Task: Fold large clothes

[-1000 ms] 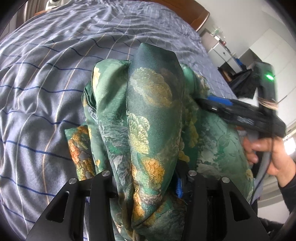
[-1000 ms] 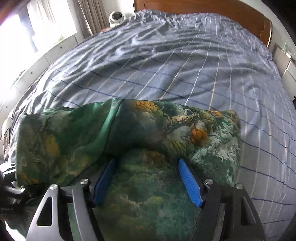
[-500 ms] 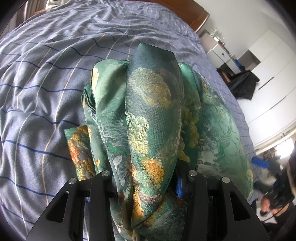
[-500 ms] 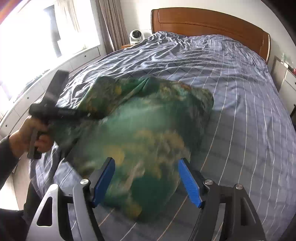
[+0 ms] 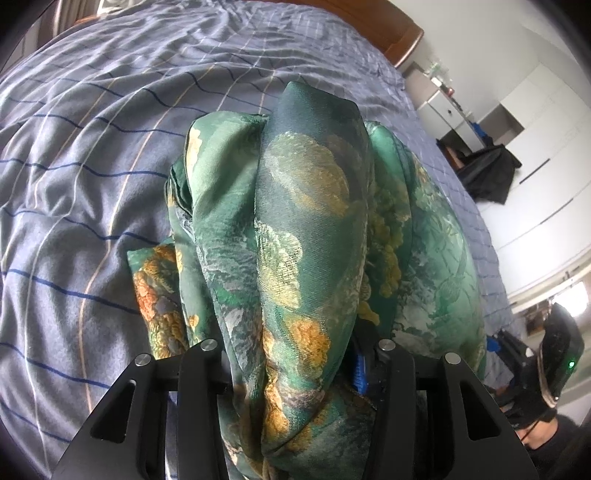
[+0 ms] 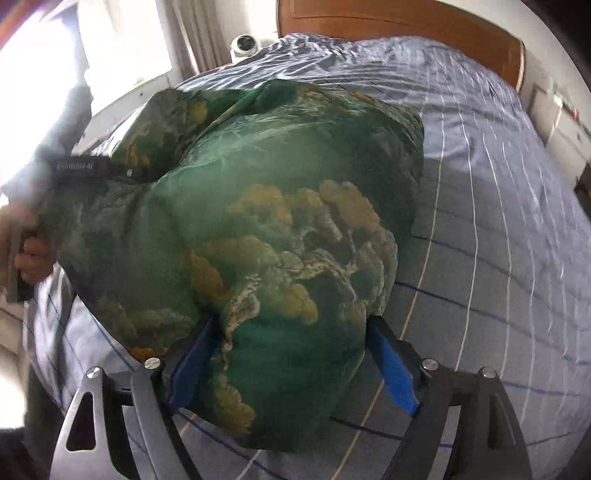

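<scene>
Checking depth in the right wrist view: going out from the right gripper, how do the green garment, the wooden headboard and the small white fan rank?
1. Green garment, between the right gripper pads.
2–3. Wooden headboard and white fan, top: too close to call.

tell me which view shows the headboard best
The right wrist view: the wooden headboard spans the top of the picture beyond the bedspread, almost its full width visible. The left wrist view shows only one brown corner of it at the top edge, behind the green garment.
</scene>
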Demonstrator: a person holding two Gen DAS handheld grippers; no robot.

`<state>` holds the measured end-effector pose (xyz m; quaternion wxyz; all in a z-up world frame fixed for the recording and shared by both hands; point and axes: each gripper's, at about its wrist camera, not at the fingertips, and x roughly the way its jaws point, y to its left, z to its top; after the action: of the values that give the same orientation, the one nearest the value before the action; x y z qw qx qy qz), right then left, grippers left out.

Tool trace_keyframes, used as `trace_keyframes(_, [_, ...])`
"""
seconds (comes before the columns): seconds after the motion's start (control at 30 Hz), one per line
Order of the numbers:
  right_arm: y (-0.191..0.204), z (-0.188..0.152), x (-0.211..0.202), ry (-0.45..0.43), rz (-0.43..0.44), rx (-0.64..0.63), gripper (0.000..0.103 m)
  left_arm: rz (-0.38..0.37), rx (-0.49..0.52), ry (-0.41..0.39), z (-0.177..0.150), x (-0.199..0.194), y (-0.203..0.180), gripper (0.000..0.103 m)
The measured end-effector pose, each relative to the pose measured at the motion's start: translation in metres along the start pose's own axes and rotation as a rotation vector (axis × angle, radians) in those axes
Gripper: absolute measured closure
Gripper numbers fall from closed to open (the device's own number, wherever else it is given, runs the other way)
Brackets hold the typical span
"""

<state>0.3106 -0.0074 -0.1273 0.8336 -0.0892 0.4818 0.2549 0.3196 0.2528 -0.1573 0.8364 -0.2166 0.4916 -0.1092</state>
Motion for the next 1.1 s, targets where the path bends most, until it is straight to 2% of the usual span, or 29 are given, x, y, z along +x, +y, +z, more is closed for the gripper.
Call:
trace_keyframes(0.07, [-0.004,0.001,-0.01,-0.01,0.024,0.024,0.019,0.009,0.0,-0.003,0.001,-0.005,-0.004,0.054])
trace_keyframes(0.17, [-0.008,0.006,-0.033,-0.043,0.042,0.049,0.019,0.034,0.017,-0.038,0.001,-0.019,-0.016,0.044])
trace_keyframes(0.33, [-0.018,0.01,-0.089,-0.166,-0.034,0.065,0.019,0.06,0.055,-0.096,-0.003,-0.05,-0.036,0.038])
trace_keyframes(0.37, [-0.021,0.01,-0.097,-0.181,-0.053,0.068,0.019,0.075,0.065,-0.108,-0.004,-0.056,-0.039,0.034])
trace_keyframes(0.5, [-0.037,0.009,-0.118,-0.218,-0.139,0.071,0.019,0.222,0.141,-0.205,-0.013,-0.089,-0.056,0.008])
trace_keyframes(0.6, [-0.043,0.004,-0.126,-0.226,-0.184,0.084,0.019,0.319,0.192,-0.249,-0.019,-0.108,-0.065,0.007])
trace_keyframes(0.67, [-0.044,-0.003,-0.13,-0.235,-0.218,0.096,0.019,0.422,0.2,-0.263,-0.024,-0.115,-0.065,0.003])
trace_keyframes(0.77, [-0.051,-0.011,-0.132,-0.23,-0.252,0.13,0.019,0.486,0.231,-0.252,-0.033,-0.122,-0.063,0.002])
trace_keyframes(0.83, [-0.055,-0.014,-0.134,-0.217,-0.271,0.147,0.019,0.545,0.238,-0.278,-0.039,-0.13,-0.062,0.002])
trace_keyframes(0.9, [-0.058,-0.017,-0.138,-0.227,-0.264,0.15,0.019,0.554,0.238,-0.3,-0.044,-0.139,-0.06,0.002])
trace_keyframes(1.0, [-0.058,-0.019,-0.144,-0.254,-0.255,0.15,0.019,0.482,0.265,-0.292,-0.05,-0.144,-0.058,0.002])
trace_keyframes(1.1, [-0.054,-0.02,-0.152,-0.307,-0.237,0.131,0.019,0.459,0.249,-0.27,-0.059,-0.14,-0.054,0.002])
